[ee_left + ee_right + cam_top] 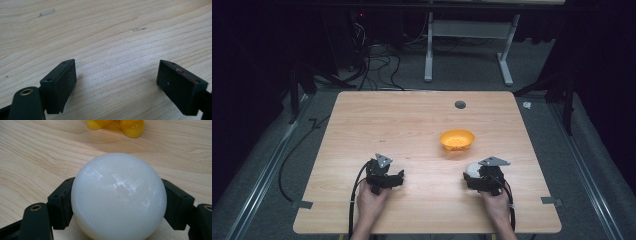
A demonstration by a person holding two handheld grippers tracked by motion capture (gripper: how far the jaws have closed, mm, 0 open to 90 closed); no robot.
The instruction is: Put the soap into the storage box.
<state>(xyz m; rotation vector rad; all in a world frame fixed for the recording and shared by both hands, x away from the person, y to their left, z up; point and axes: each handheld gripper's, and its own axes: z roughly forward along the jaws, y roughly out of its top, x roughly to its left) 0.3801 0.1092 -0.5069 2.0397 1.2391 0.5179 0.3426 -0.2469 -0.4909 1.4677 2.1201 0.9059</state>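
Right tongs (117, 205) around white ball (118, 197).

The left gripper (116, 85) stands with its two black jaws wide apart, nothing between them but bare wood; the left jaw carries a brass-ringed screw hole near its base; the right jaw has a reddish smear along its top edge; the table (105, 37) is pale wood with wavy grain; a small dark scuff (139, 29) and a clear strip of tape (46, 12) lie farther off.
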